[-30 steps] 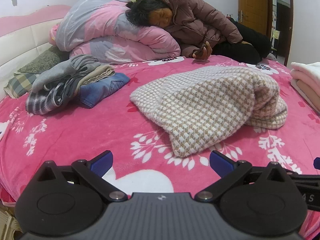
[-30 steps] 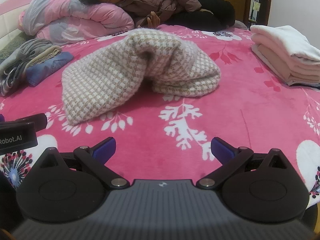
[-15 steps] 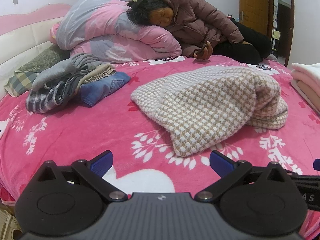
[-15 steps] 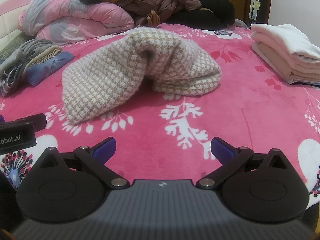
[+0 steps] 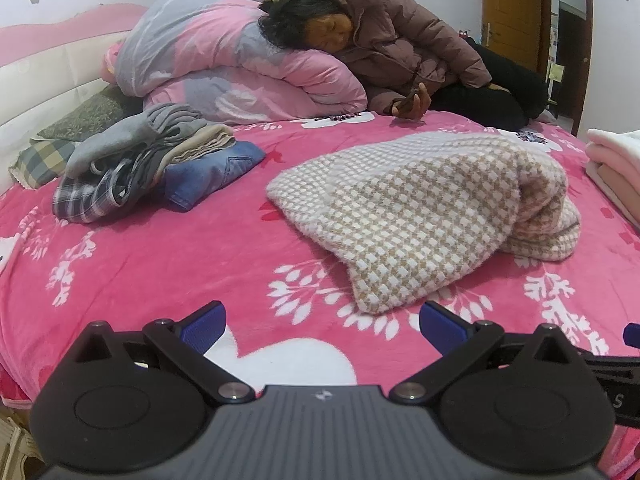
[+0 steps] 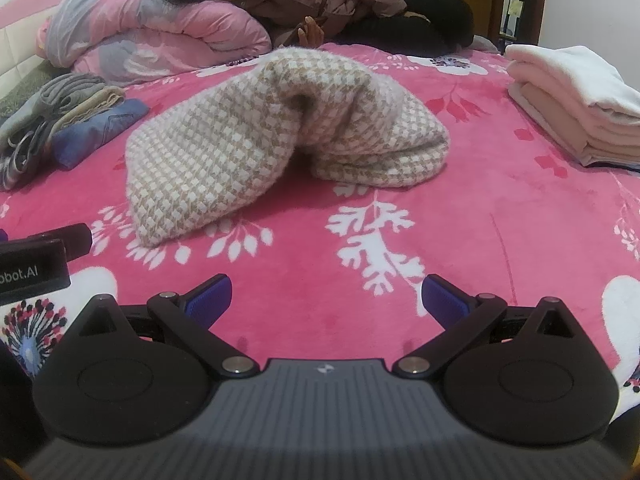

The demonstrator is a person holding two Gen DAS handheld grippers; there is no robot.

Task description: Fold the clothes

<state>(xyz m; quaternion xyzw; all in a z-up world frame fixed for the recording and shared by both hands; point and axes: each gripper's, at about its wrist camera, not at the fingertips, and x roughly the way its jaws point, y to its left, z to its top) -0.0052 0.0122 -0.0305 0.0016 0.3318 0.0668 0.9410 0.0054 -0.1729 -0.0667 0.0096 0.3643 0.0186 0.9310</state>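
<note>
A pink floral bedspread covers the bed, where a checked knit garment lies humped mid-bed between a loose clothes pile and folded pink towels. The left gripper and right gripper hover with fingers spread, holding nothing. A person lies by the rolled quilt.

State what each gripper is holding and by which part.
Nothing is held. The left gripper and the right gripper are both open over the pink bedspread, short of the checked knit garment.

The left hand-held gripper, seen from the right wrist, bears white lettering "obot.AI", cut off.
</note>
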